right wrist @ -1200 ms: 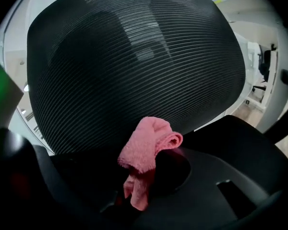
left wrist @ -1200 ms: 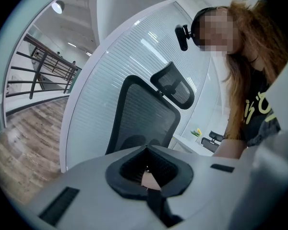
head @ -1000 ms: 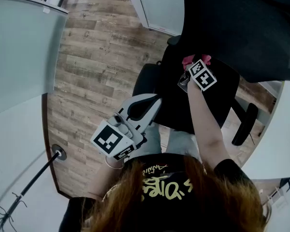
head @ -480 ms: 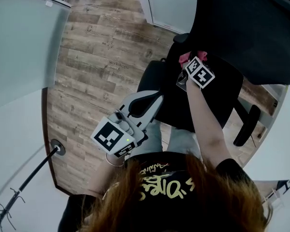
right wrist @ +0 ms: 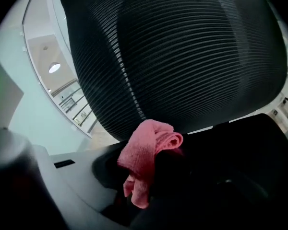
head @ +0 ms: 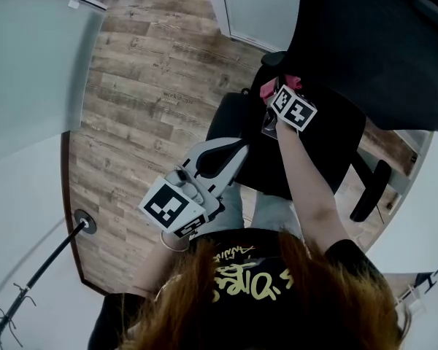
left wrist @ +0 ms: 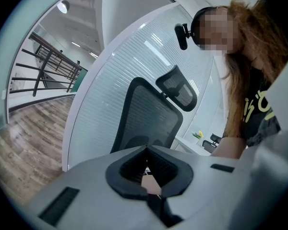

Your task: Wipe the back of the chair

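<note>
Chair back (right wrist: 182, 56), black ribbed mesh, fills the right gripper view and rises at the upper right of the head view. Just below its lower edge sits a bunched pink cloth (right wrist: 149, 152), clamped in the closed fingers of the right gripper (right wrist: 151, 171); whether the cloth touches the mesh cannot be told. The left gripper (head: 230, 155) hangs well short of the chair back, by the seat's (head: 314, 152) near edge, its fingers pressed together on nothing. Wood floor (head: 146, 86) lies beyond, left of the chair back in the head view.
</note>
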`<state>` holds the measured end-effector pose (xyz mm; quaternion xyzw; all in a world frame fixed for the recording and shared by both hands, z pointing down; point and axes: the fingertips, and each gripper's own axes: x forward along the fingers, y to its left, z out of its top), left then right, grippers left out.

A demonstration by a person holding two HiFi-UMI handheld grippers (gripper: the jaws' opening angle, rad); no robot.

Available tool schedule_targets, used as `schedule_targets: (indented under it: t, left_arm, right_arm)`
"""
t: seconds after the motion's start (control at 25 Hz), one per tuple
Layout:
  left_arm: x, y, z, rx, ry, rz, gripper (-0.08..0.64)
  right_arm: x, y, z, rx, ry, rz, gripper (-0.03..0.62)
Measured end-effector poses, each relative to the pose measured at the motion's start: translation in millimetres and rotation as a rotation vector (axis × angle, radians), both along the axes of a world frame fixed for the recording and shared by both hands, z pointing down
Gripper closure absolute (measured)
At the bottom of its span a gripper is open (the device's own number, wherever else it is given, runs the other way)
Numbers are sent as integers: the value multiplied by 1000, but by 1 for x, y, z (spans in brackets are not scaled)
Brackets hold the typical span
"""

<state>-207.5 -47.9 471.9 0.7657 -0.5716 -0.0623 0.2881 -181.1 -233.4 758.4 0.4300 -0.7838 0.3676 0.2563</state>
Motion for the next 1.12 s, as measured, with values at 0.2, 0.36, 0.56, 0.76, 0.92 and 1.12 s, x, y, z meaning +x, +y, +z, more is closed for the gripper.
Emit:
schedule_targets:
  t: [0.2, 0.36, 0.56, 0.76, 0.92, 1.12]
  left_arm:
    - [-6, -5, -4, 16, 8, -12, 566]
    - [-8, -6, -5, 21, 11, -15, 566]
    - [-14, -1, -4, 17, 10, -25, 566]
    - [-15, 0, -6, 19, 5, -24, 566]
    - [-11, -2, -13, 34, -2, -17, 566]
    - [0, -6, -26, 47, -15, 10, 566]
  right_arm:
    - [-24, 12, 0, -15, 12, -122, 509]
    - [-32, 17, 0, -21, -4, -159, 509]
    - [-45, 26, 0, -29, -31, -228, 509]
    - [-47, 37, -10, -46, -170, -246, 514]
    - [-22, 46, -18, -6, -192, -259, 514]
    - [36, 57, -57, 13, -280, -172, 514]
